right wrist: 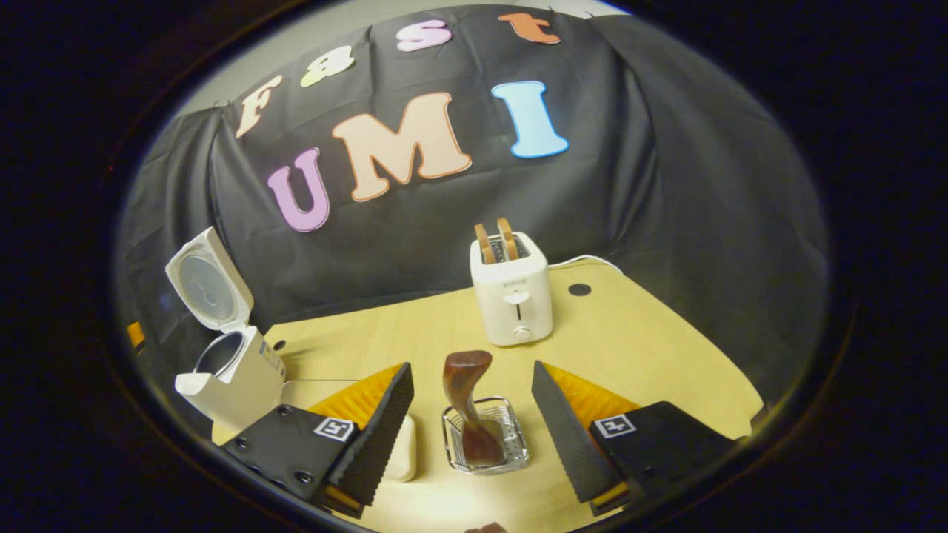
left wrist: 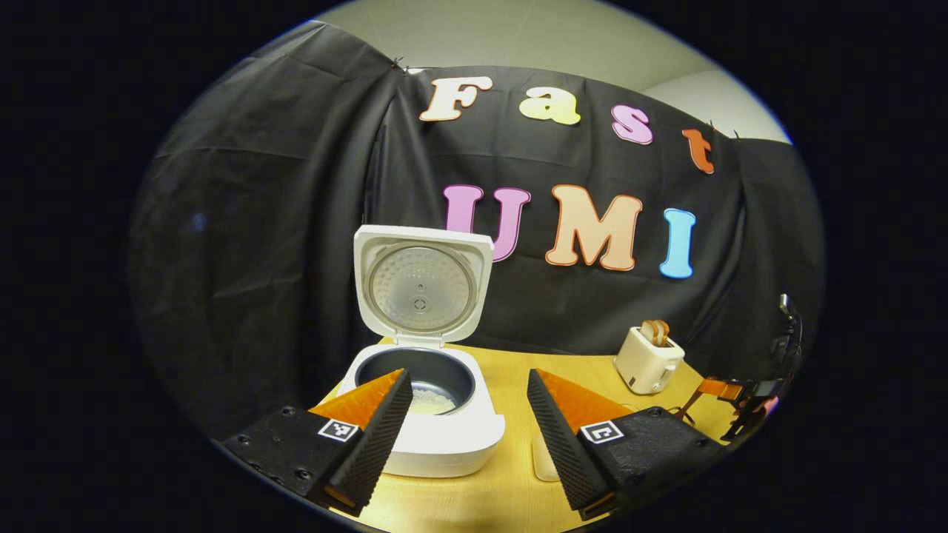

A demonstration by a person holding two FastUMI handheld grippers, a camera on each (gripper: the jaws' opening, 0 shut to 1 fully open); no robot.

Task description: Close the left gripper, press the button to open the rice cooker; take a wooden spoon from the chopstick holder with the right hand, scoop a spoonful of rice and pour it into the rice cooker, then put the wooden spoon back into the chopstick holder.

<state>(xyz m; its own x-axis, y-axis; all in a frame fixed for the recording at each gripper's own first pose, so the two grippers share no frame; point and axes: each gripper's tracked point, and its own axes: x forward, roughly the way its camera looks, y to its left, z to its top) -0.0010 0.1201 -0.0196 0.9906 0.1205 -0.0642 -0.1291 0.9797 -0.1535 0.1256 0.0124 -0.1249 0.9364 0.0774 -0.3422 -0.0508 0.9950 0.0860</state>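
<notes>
The white rice cooker [left wrist: 444, 444] stands on the wooden table with its lid [left wrist: 422, 285] raised. Some white rice lies in its dark inner pot [left wrist: 433, 400]. My left gripper [left wrist: 468, 375] hangs open just in front of the cooker, fingers apart and holding nothing. In the right gripper view the dark wooden spoon [right wrist: 465, 385] stands in the clear chopstick holder [right wrist: 511, 444]. My right gripper [right wrist: 470, 369] is open, one finger on each side of the spoon, neither touching it. The cooker [right wrist: 237, 377] sits at far left there.
A white toaster [right wrist: 512, 296] with two bread slices stands at the back of the table, also seen as the toaster [left wrist: 648, 360]. A low white container [right wrist: 406, 448] lies beside the holder, partly hidden by a finger. Black cloth walls the back.
</notes>
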